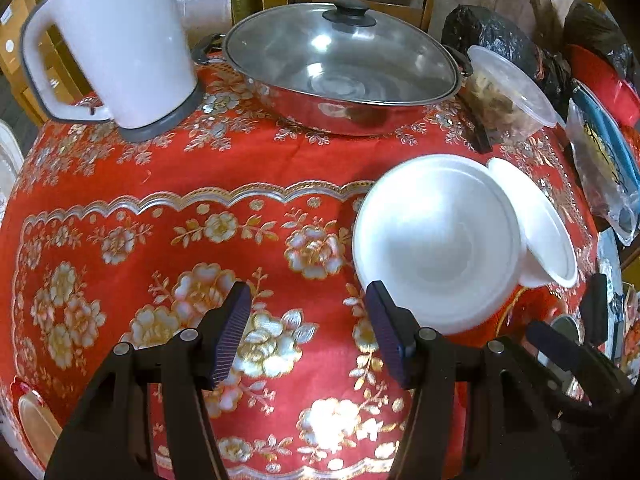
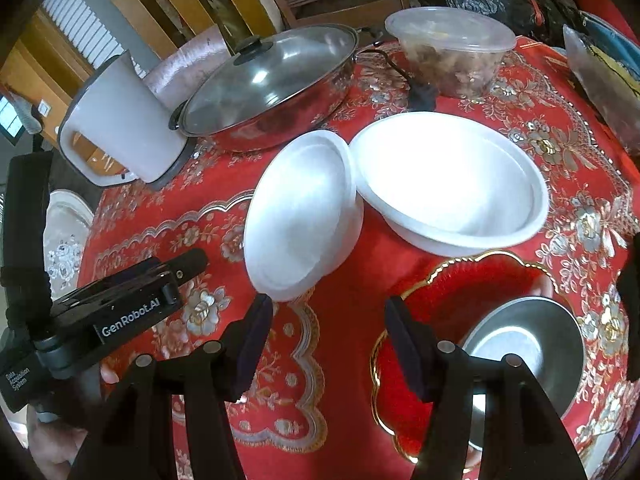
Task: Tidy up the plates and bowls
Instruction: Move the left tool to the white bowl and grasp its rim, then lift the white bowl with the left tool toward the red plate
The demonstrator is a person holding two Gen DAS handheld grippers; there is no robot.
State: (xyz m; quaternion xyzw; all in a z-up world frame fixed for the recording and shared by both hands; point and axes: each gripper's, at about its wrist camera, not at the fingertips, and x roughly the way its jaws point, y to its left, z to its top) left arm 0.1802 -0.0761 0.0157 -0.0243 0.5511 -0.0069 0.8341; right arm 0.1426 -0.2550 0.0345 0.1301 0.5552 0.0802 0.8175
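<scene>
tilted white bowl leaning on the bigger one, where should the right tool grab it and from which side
Grip the tilted white bowl at its lower rim, nearest the right tool. That edge faces the open fingers with bare tablecloth around it, while the far edge leans against the bigger white bowl. One finger inside and one under the rim looks workable.

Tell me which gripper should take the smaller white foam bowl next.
Left, probably. The left gripper is open, its right finger beside the smaller white foam bowl. The right gripper, also open, sits nearer the steel bowl.
</scene>
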